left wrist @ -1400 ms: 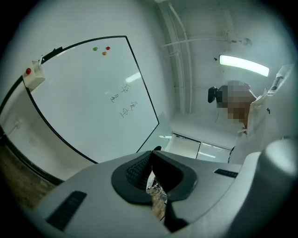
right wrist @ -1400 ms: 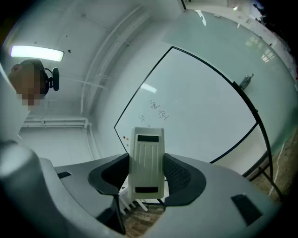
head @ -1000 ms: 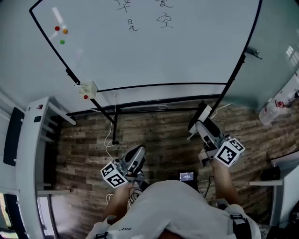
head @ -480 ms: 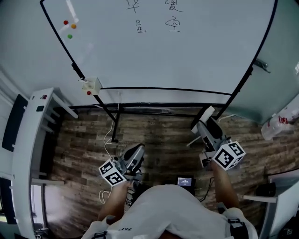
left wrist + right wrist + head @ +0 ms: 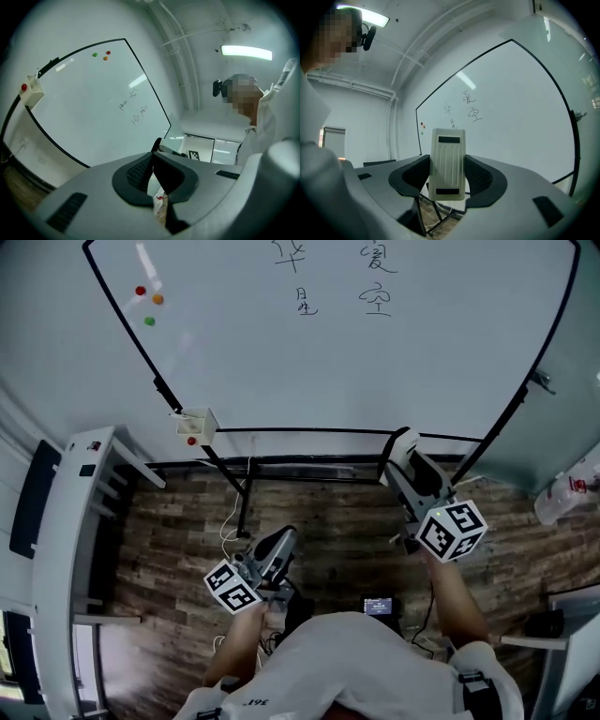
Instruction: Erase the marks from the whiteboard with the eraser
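The whiteboard (image 5: 375, 371) stands ahead on a black frame, with handwritten marks (image 5: 302, 302) near its top edge. My right gripper (image 5: 405, 457) is shut on the cream ribbed eraser (image 5: 447, 164), raised in front of the board's lower frame and well below the marks. From the right gripper view the marks (image 5: 464, 111) lie beyond the eraser on the whiteboard (image 5: 515, 122). My left gripper (image 5: 277, 546) hangs low over the floor, shut with nothing in it. The left gripper view shows the whiteboard (image 5: 79, 108) and its marks (image 5: 133, 108) at a slant.
A small white box with a red button (image 5: 198, 424) hangs at the board's lower left corner. Coloured magnets (image 5: 148, 302) sit at the board's upper left. A white shelf unit (image 5: 66, 549) stands at left, a white bag (image 5: 568, 491) at right. A small device (image 5: 378, 606) lies on the wooden floor.
My right gripper has lifted the eraser up and forward, to the board's lower frame. The left gripper stays low. The board appears a little nearer.
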Demonstrator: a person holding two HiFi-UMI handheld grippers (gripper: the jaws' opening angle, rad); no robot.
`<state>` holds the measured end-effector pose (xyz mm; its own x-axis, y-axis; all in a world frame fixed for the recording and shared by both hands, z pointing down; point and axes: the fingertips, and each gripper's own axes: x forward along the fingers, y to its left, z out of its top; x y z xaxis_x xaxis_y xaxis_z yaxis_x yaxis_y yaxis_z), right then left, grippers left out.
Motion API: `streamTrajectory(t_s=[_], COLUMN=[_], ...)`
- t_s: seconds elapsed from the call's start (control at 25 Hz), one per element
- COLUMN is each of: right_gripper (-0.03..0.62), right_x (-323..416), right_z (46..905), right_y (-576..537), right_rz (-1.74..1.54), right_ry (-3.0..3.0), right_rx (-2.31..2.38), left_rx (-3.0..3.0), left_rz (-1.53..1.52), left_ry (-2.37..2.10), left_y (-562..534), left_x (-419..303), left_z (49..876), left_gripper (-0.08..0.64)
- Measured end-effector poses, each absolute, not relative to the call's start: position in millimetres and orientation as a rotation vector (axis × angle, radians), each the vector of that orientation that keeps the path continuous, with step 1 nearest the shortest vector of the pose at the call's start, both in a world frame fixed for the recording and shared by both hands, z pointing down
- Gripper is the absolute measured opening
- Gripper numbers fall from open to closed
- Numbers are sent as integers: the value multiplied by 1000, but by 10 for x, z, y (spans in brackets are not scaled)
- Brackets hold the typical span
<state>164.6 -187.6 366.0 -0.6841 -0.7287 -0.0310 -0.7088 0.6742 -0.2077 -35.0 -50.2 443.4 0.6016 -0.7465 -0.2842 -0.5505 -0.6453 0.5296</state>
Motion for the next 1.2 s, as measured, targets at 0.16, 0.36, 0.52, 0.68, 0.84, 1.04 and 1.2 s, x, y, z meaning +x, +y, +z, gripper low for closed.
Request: streamTrajectory(t_s=[0.16,0.36,0.52,0.68,0.84,1.04,1.2], right_gripper=[252,252,252,252,252,252,252], right_x=[1184,656,368,267,342,591,825], right_z=[3430,3137,3032,3096,3216,3263,3188], right_y=[-2200,-2557,-2692,-2717,-2718,-2765,-2875], right_rz=[-218,-113,-71,-48,-58,-88,-78], right_ry=[2747,2736,2716,2707,2709,2705,2690], right_rx=[-1193,-1277,-1344,-1414,-1469,-1506,-1544], left_rx=[2462,2483,2512,2531,2530,2519,2545], left_rz=[-686,-662,-645,-620,-624,-653,-649], left_ry=[-1014,-998,-1004,-982,-960,-959,-945], left_y=[-763,-1068,-1250,-1370,-1486,-1633,-1798], left_x=[-777,-1339,-1729,-1933,-1931,-1749,-1530], left_z=[4362,4257,4186,4202,4219,4188,4080], left_gripper=[6,7,8,8,8,8,8])
